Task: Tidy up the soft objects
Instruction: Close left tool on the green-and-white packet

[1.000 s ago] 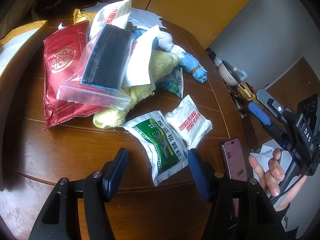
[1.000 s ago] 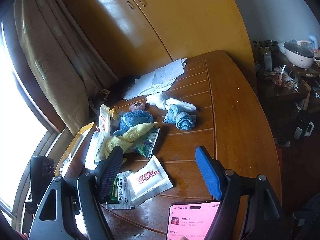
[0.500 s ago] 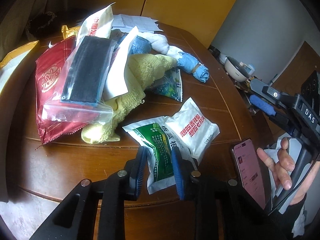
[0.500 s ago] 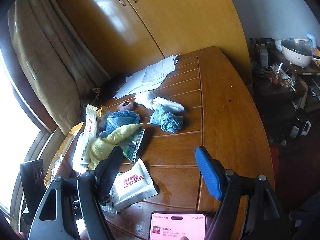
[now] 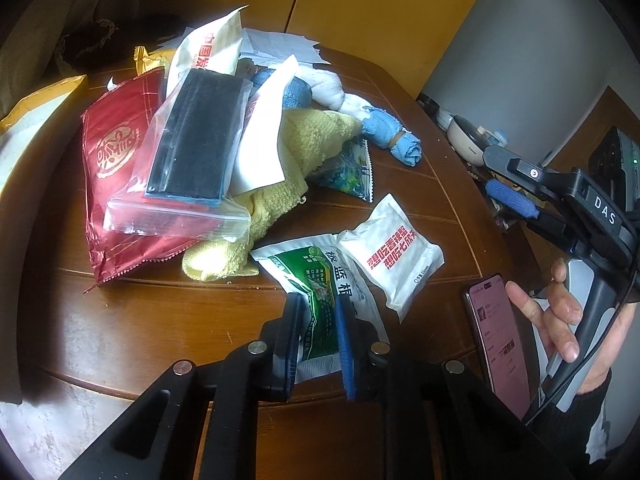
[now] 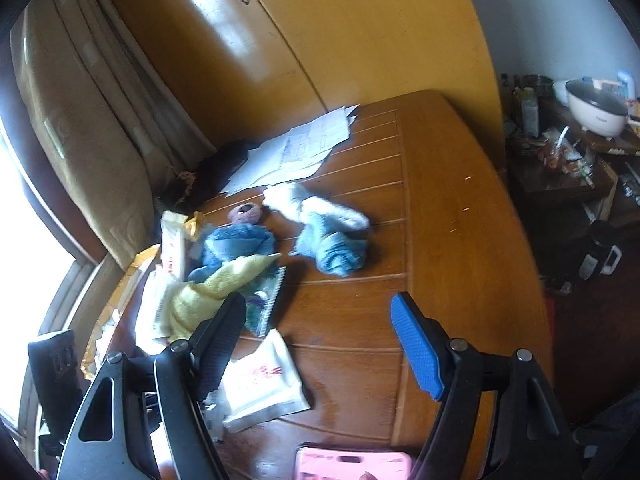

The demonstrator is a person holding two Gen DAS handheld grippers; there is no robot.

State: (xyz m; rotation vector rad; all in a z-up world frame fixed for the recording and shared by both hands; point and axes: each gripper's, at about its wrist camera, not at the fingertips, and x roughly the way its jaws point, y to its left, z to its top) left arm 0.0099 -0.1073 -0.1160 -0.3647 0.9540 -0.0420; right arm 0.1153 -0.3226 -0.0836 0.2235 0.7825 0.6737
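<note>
A lived-in home: wooden dining table (image 6: 460,208), yellow wardrobe doors (image 6: 320,32), curtain (image 6: 80,120) left, rice cooker (image 6: 596,110) far right.

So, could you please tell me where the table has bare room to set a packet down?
The widest bare stretch of the brown wooden table lies right of the rolled blue towel, up to the far edge. A smaller bare strip runs below the red foil bag, by the near rim. The left side is crowded: yellow towel, packets, papers.

The left gripper (image 5: 320,344) has just pinched its jaws onto a packet (image 5: 320,312); the right gripper (image 6: 320,344) stands wide open.
</note>
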